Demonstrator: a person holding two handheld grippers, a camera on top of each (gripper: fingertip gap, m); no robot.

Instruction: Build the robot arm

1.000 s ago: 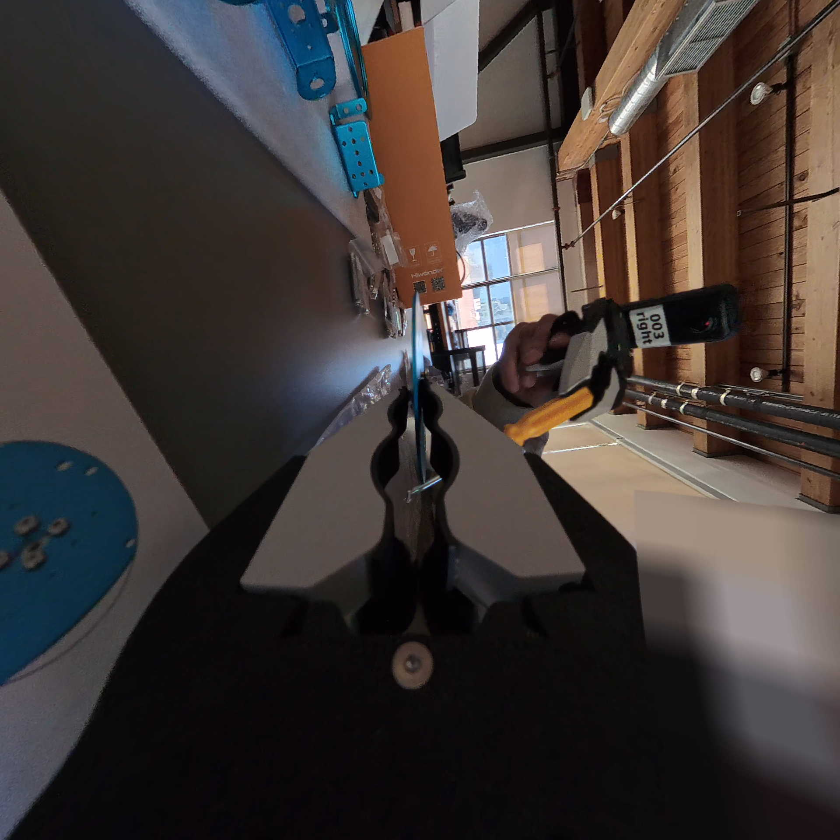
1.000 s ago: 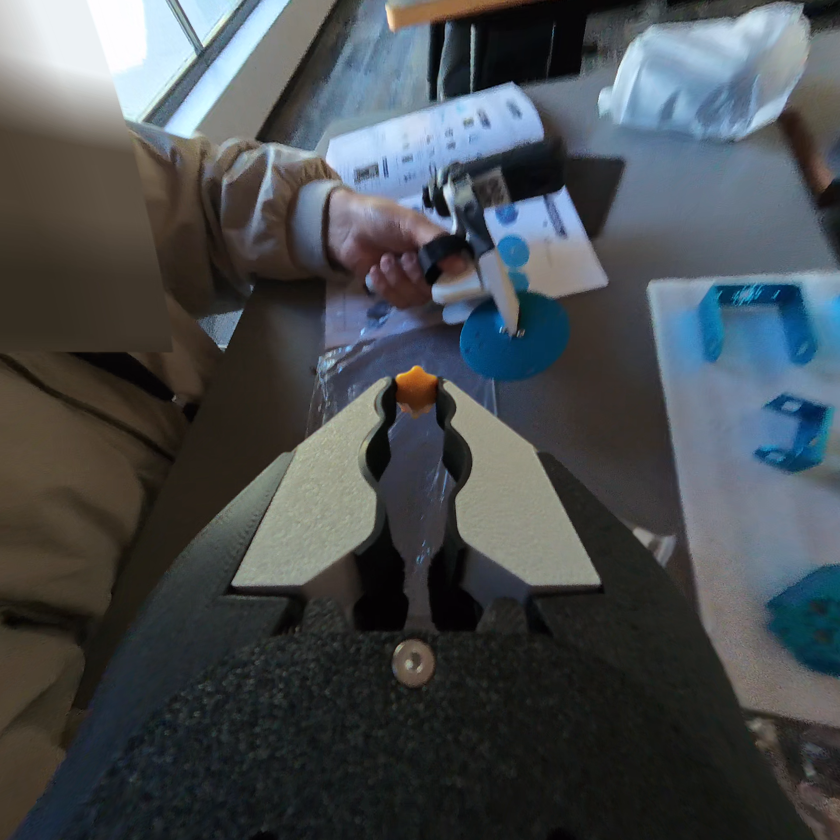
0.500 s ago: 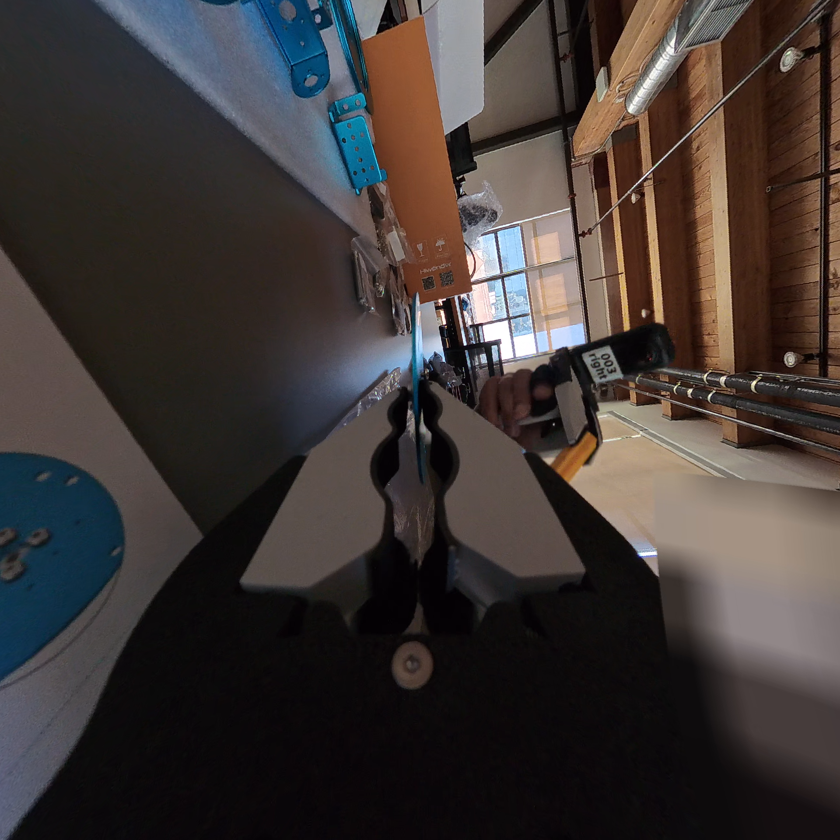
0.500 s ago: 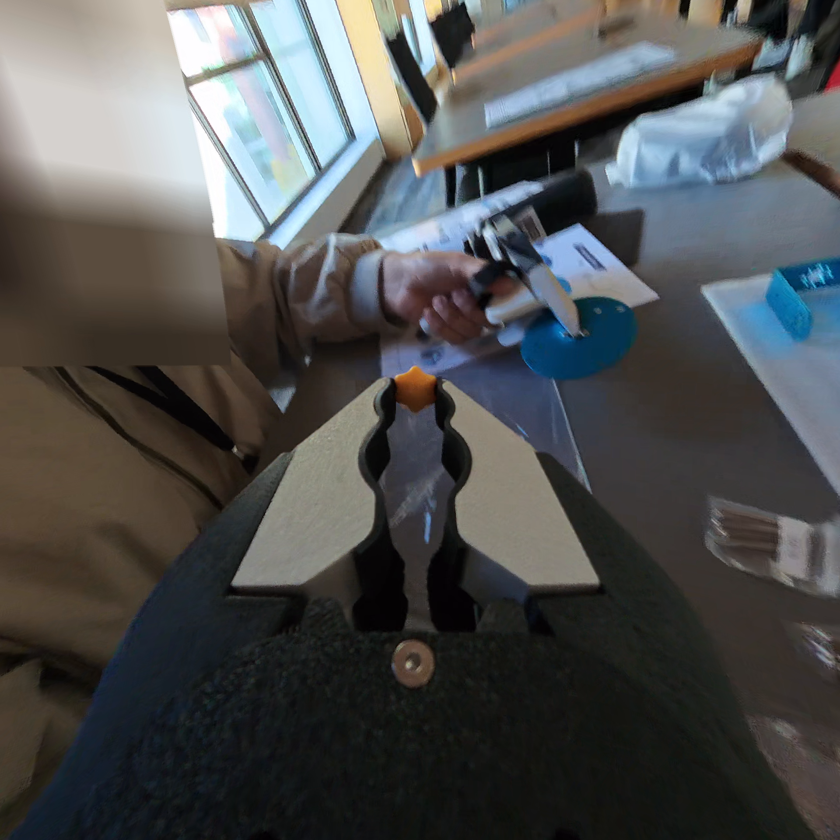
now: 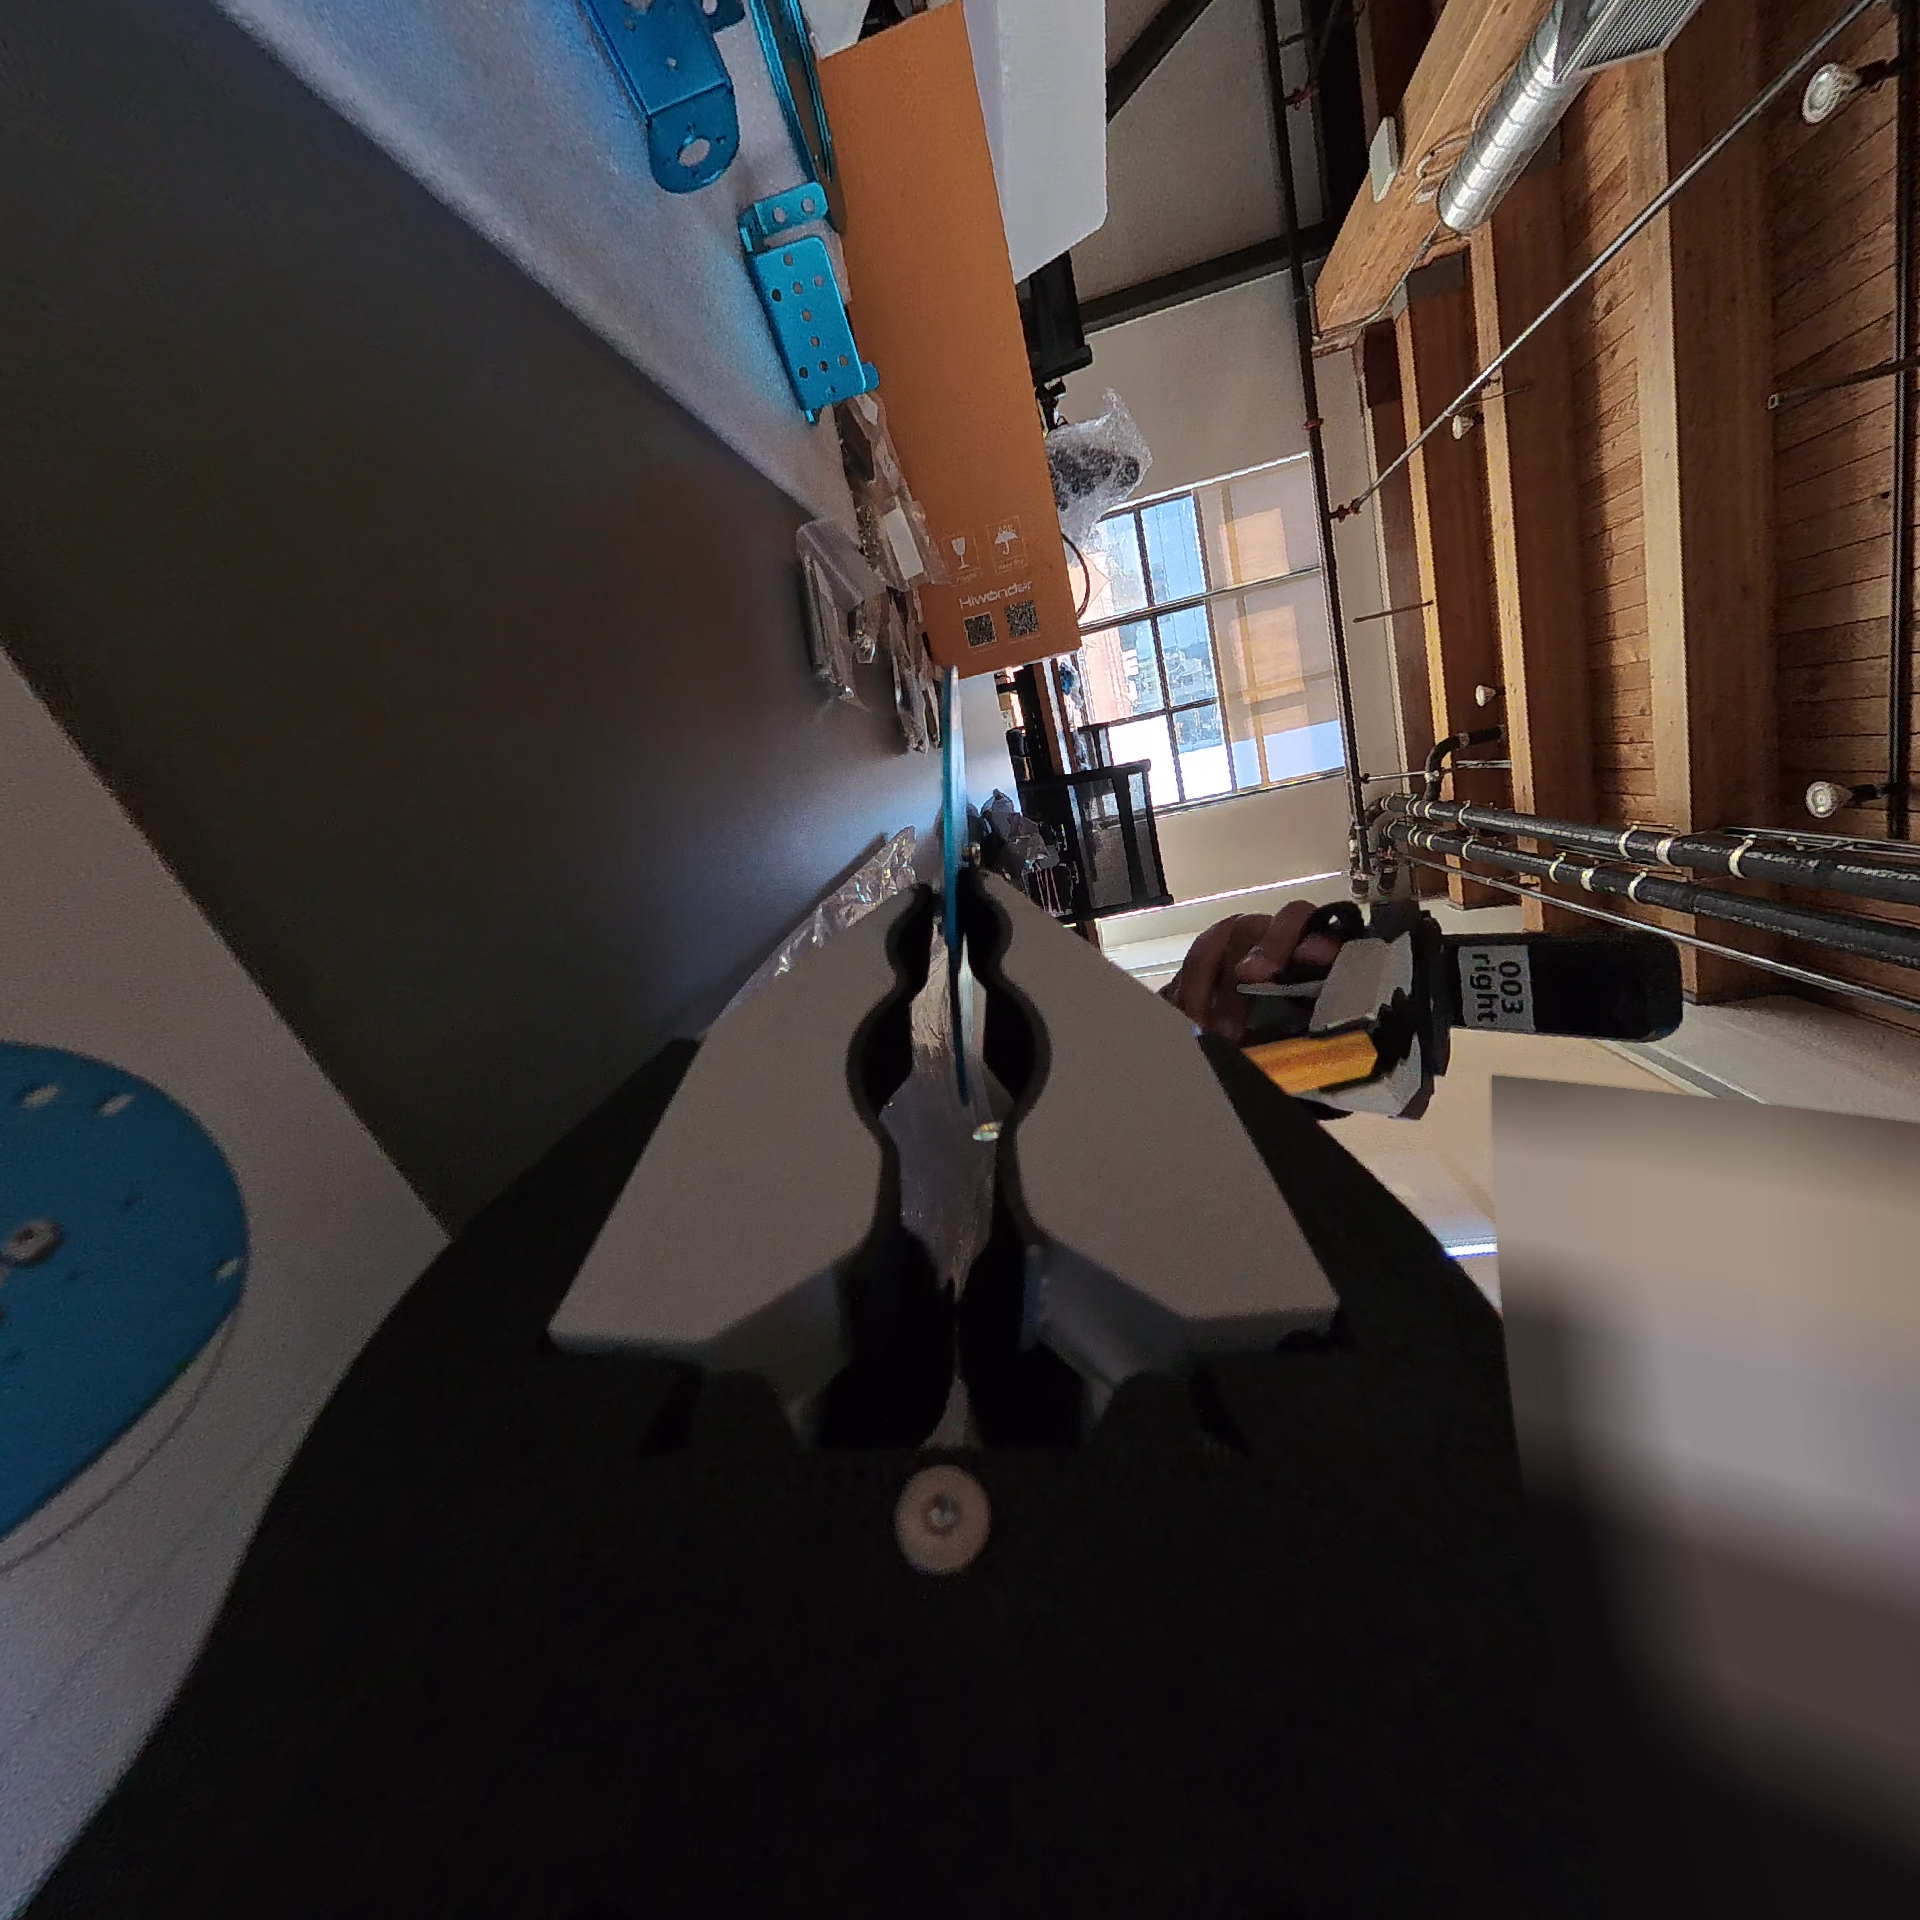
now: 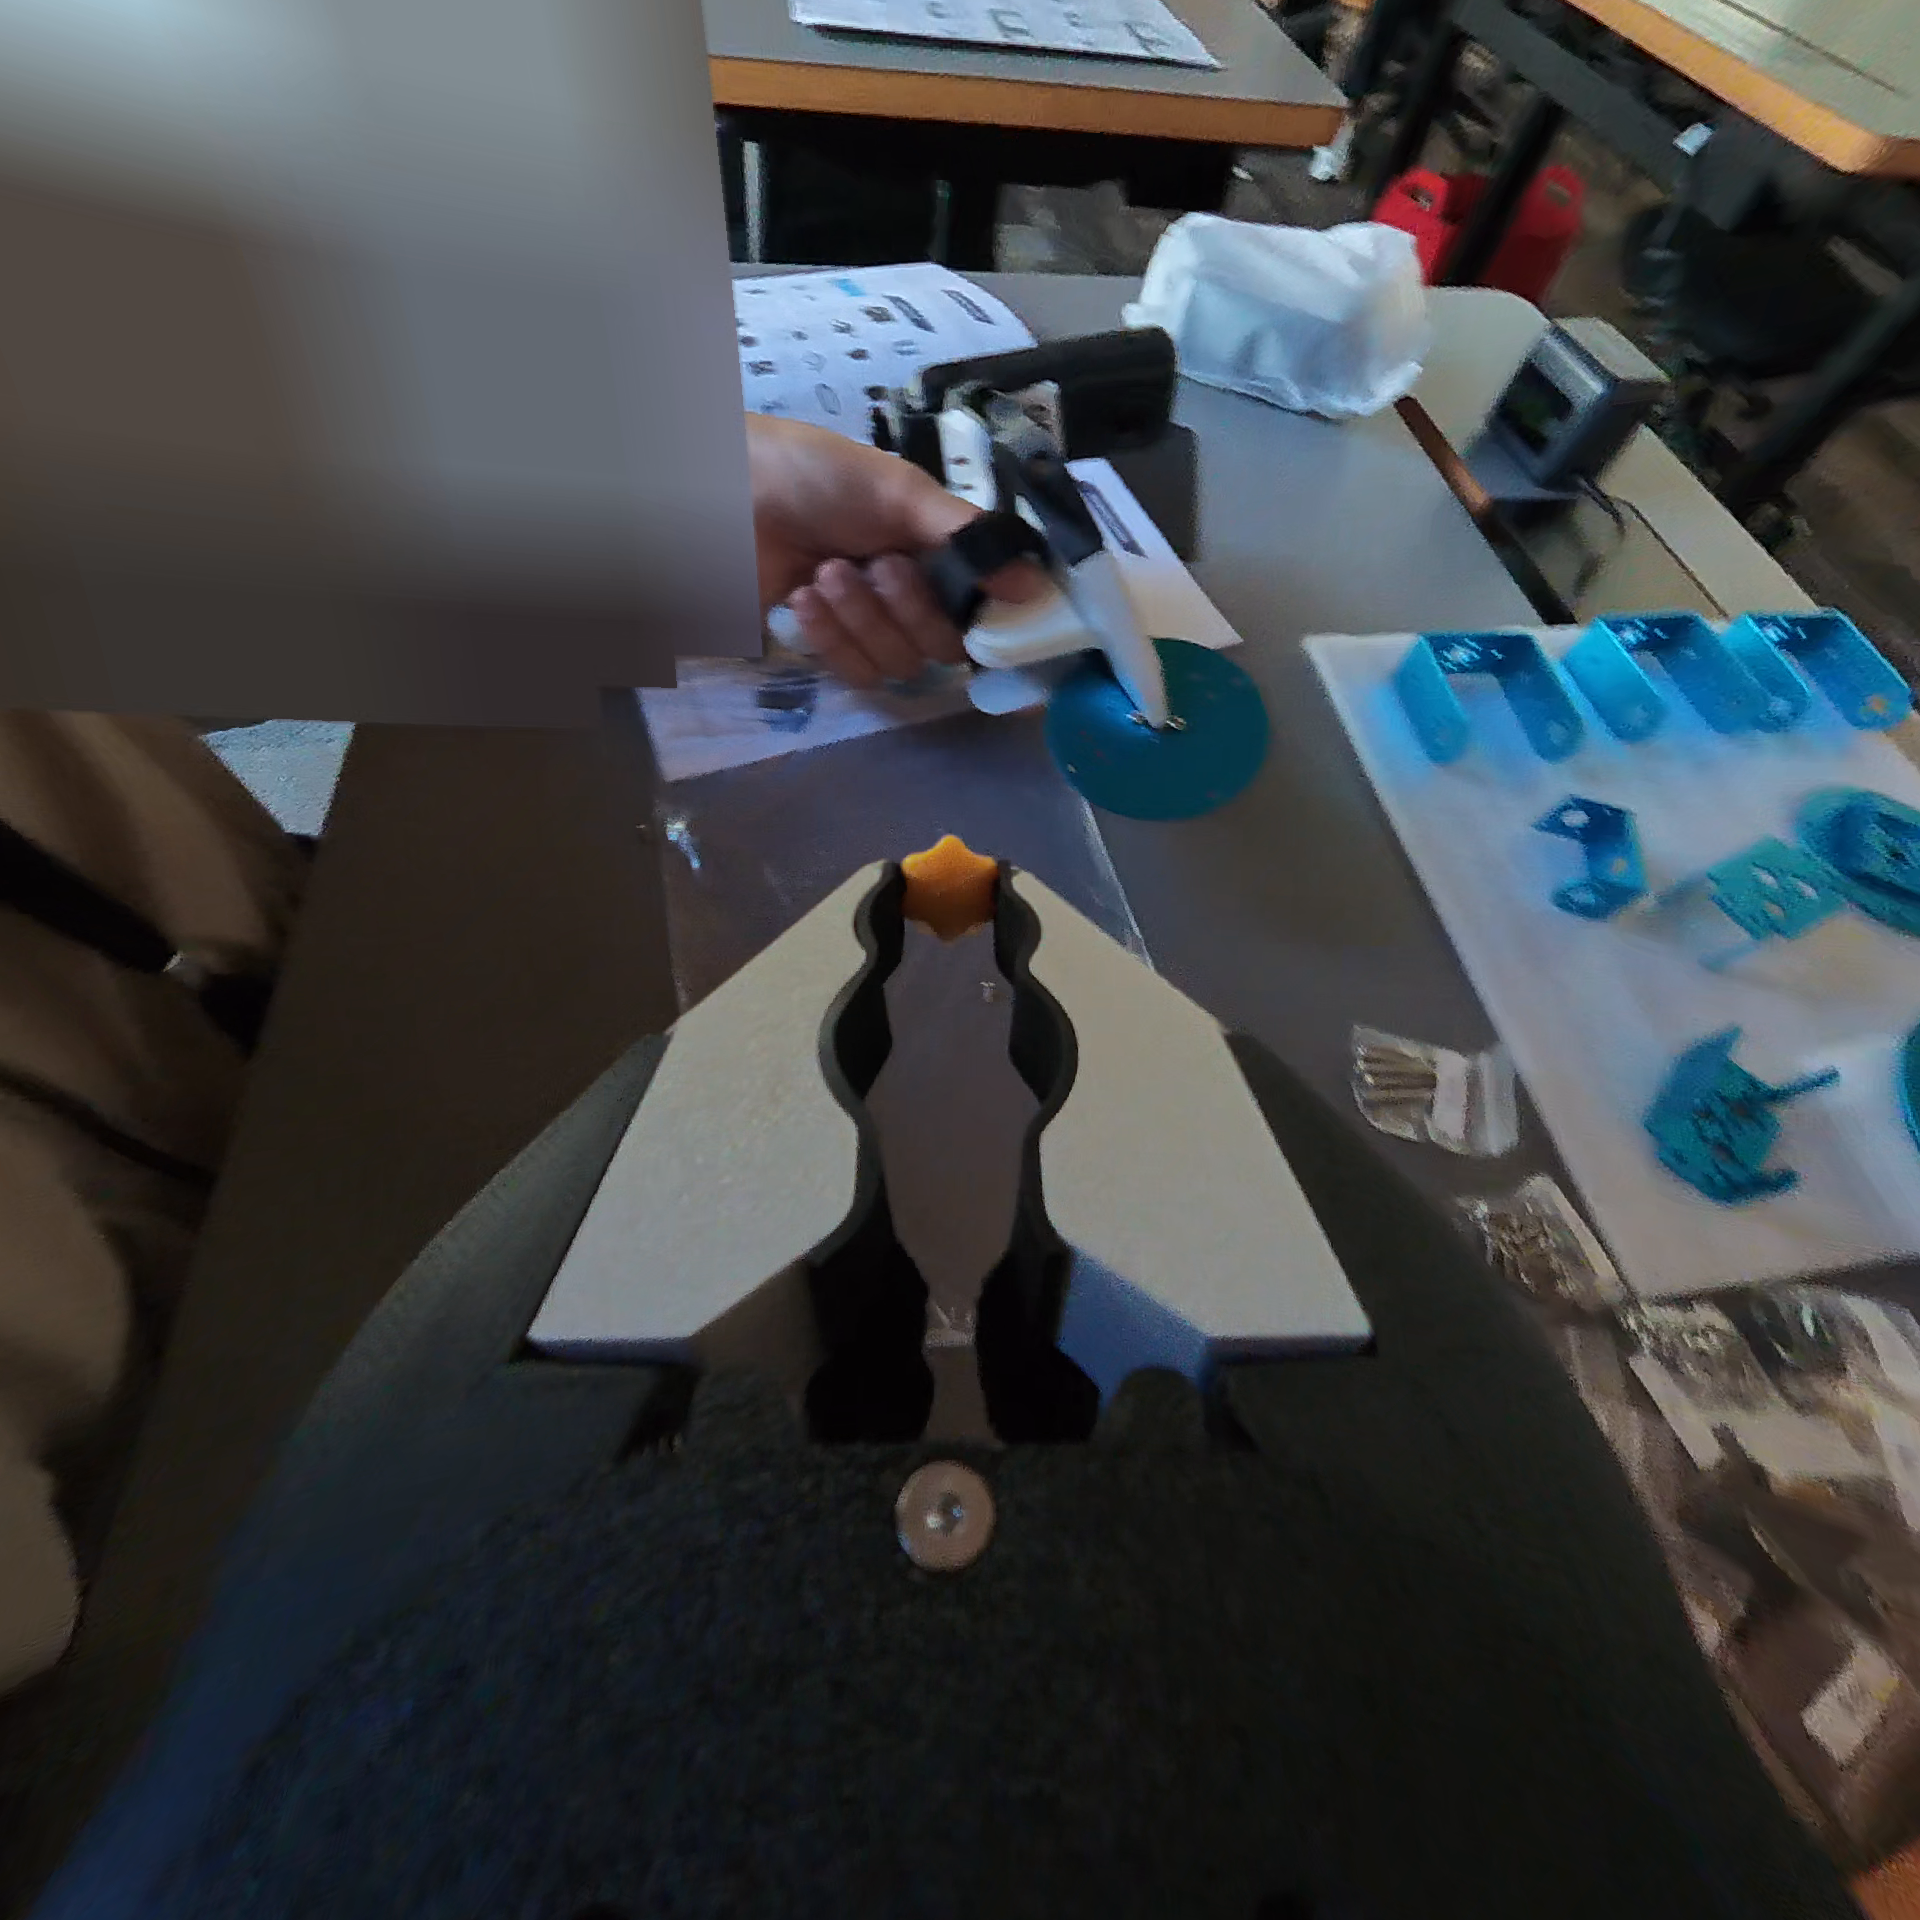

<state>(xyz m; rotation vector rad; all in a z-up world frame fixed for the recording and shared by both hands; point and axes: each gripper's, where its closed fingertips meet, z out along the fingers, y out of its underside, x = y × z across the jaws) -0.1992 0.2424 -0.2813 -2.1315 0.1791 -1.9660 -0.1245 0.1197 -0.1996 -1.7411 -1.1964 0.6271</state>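
Here, our left gripper [image 5: 961, 914] pinching a round blue metal disc [image 5: 952, 831] edge-on above the grey table [image 5: 416, 582], our right gripper [image 6: 948, 899] clamped on an orange star-shaped tool handle [image 6: 945, 891], blue brackets [image 6: 1652, 686] nearby on a white sheet [image 6: 1621, 997].

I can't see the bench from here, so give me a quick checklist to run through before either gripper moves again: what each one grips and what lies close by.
1. Left gripper shut on the blue disc: ok, disc edge sits between its fingertips.
2. Screw seated in the disc: cannot tell, only its tip shows.
3. Right gripper shut on the orange screwdriver handle: ok.
4. Screwdriver tip lined up with the disc: cannot tell, tip hidden.
5. The two grippers apart from each other: ok.
6. Blue brackets on the white sheet clear of both grippers: ok.
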